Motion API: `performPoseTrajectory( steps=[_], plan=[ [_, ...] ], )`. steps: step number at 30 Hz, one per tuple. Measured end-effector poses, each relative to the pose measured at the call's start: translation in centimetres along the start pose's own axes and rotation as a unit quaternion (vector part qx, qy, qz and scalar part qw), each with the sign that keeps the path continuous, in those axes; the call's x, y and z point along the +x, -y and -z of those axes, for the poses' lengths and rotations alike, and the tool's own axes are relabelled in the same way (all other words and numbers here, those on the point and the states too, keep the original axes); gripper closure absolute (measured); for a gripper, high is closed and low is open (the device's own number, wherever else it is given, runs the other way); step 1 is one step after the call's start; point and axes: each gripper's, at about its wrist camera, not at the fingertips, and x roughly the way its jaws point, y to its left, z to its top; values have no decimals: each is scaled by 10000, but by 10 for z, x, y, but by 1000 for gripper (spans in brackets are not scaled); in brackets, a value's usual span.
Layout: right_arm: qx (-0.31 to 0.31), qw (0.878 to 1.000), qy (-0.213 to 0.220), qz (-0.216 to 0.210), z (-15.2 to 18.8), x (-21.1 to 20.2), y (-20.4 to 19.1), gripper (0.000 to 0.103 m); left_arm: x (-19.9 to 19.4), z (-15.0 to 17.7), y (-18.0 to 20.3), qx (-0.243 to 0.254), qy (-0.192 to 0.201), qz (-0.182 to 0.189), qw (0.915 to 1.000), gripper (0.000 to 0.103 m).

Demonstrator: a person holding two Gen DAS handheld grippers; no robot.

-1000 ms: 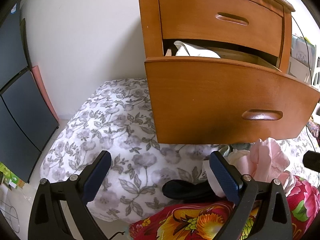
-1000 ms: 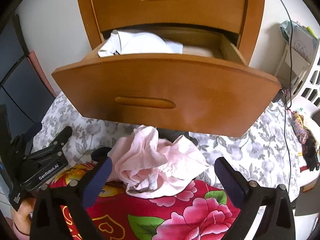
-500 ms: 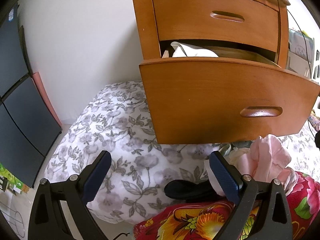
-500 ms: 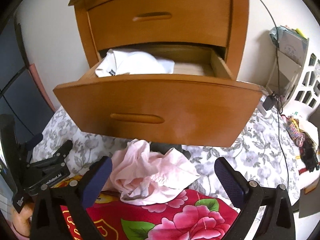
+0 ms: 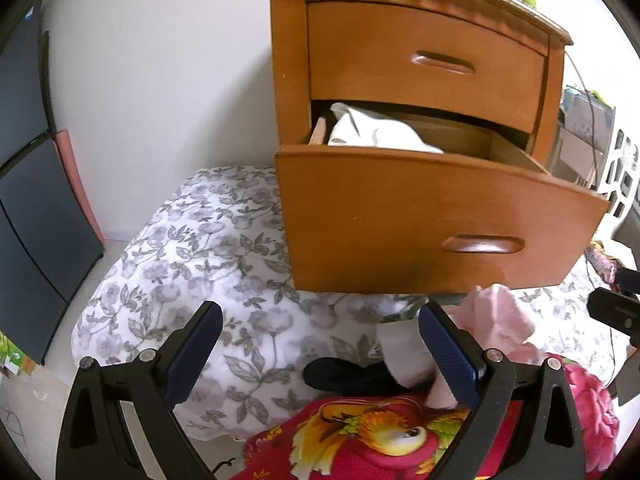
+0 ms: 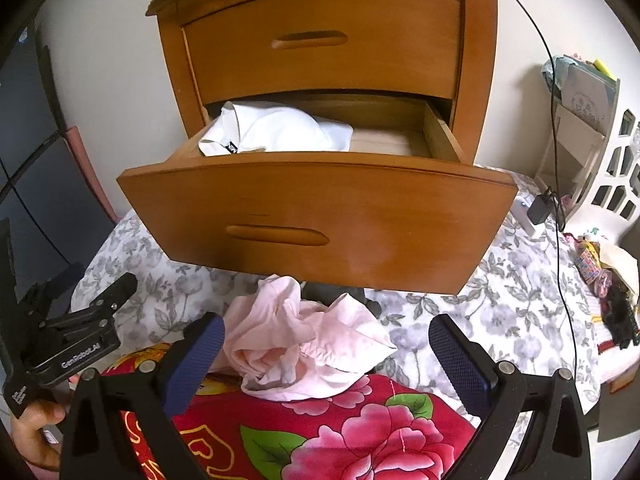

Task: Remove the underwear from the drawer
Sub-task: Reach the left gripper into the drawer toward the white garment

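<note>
The wooden nightstand's lower drawer (image 6: pixel 320 216) (image 5: pixel 432 220) is pulled out over the bed. A white folded garment (image 6: pixel 276 132) (image 5: pixel 376 136) lies in its left half; the right half shows bare wood. Pink underwear (image 6: pixel 304 344) (image 5: pixel 500 320) lies crumpled on the bed below the drawer front, with a dark garment (image 5: pixel 344 374) beside it. My right gripper (image 6: pixel 326 354) is open, its fingers on either side of the pink pile and nearer to me. My left gripper (image 5: pixel 320 350) is open over the floral sheet, holding nothing, and also shows at the right view's left edge.
A floral grey-white sheet (image 5: pixel 192 256) covers the bed and a red flowered blanket (image 6: pixel 360 432) lies nearest me. The closed upper drawer (image 6: pixel 320 40) sits above. A white shelf unit (image 6: pixel 592 152), a cable and charger (image 6: pixel 540 208) stand right; a dark cabinet (image 5: pixel 28 208) stands left.
Both grippers have drawn back and up from the nightstand, so the drawer looks smaller and more of its inside shows. Both stay open; the pink underwear has not moved.
</note>
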Motion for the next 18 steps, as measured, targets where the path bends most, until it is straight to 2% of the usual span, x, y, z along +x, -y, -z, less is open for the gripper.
performPoseTrajectory(
  steps=[5, 10, 18],
  plan=[
    [120, 9997, 72, 204, -1, -7, 13, 0, -13, -9, 5, -53, 117, 220, 9997, 4],
    [214, 9997, 33, 83, 1, -6, 20, 0, -24, -23, 10, -30, 65, 467, 9989, 4],
    [221, 9997, 74, 34, 3, -7, 21, 0, -41, -56, 18, 191, 232, 370, 9989, 4]
  ],
)
